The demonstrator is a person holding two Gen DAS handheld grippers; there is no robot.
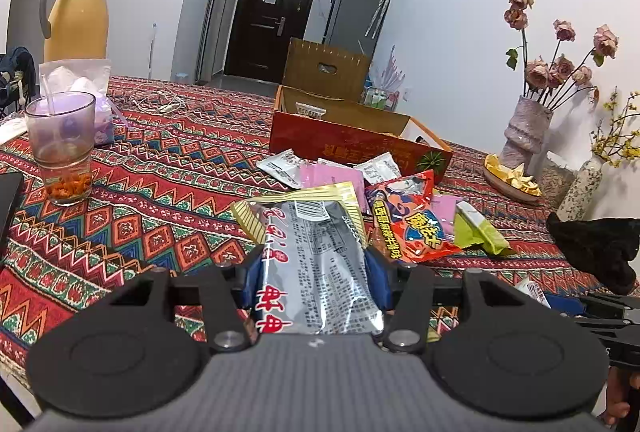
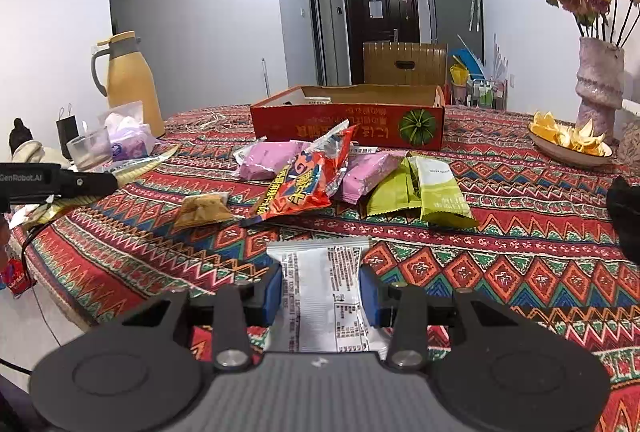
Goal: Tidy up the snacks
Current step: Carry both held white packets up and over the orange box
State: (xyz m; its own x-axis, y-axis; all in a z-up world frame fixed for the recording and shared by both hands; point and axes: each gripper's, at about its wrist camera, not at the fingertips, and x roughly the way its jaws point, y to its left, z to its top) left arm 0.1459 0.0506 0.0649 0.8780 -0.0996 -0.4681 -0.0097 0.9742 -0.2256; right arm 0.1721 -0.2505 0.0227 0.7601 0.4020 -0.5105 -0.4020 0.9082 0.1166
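Right wrist view: my right tongs (image 2: 320, 292) pinch a white packet (image 2: 320, 296) lengthwise; the red box (image 2: 348, 122) lies straight ahead. My left tongs (image 1: 316, 272) pinch a silver bag (image 1: 316, 256).

Box (image 2: 348, 120) contents mostly hidden by its wall, dark object (image 2: 626, 208) cut off

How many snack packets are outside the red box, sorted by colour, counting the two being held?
Pink packets: 2
Green packets: 2
Red-orange packet: 1
Tan packet: 1
White packets: 3, one in the right gripper
Silver-and-gold packet: 1, in the left gripper
Total: 10
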